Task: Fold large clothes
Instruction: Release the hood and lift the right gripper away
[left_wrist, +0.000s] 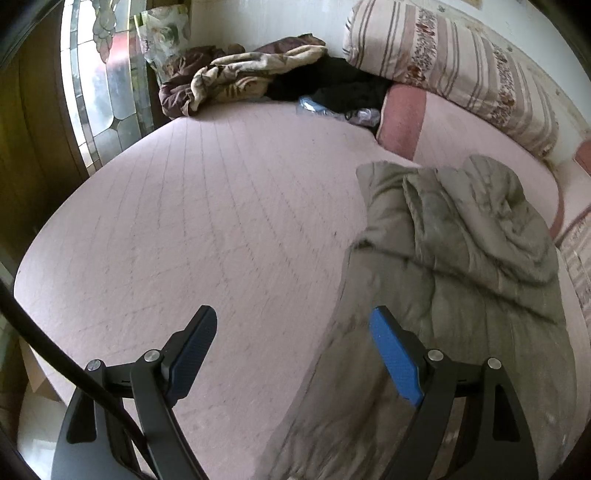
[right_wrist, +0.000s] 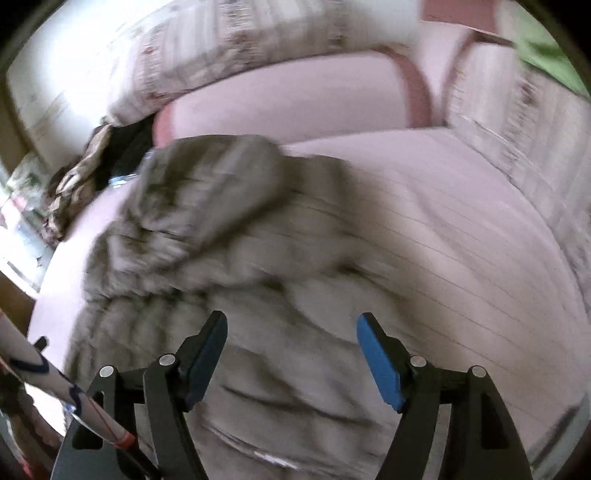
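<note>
On the pink quilted bed cover (left_wrist: 207, 206) lies a grey-green padded jacket (left_wrist: 461, 258), crumpled and partly doubled over itself, occupying the side of the bed nearest the pink-edged cushions (left_wrist: 400, 123). Its upper end, bunched into rounded folds, points toward a striped bolster (left_wrist: 454, 62) along the wall.

Left gripper (left_wrist: 293, 319): jaws spread wide, nothing between the blue pads. It hangs above the bed, angled downward, with one finger over bare cover and the other over the jacket's near edge. Contact with the fabric is not visible.

Right gripper (right_wrist: 291, 325): jaws spread wide and empty, pads clear of the cloth. It hangs over the lower body of the jacket (right_wrist: 221, 258). This view is heavily motion-blurred, so fine detail of the fabric cannot be read.

At the far corner of the bed sit a brown-and-cream patterned blanket (left_wrist: 229, 79), a black garment (left_wrist: 340, 86) and some clear plastic wrapping (left_wrist: 332, 109), all well apart from the jacket. A leaded glass panel (left_wrist: 99, 92) stands beside the bed.
</note>
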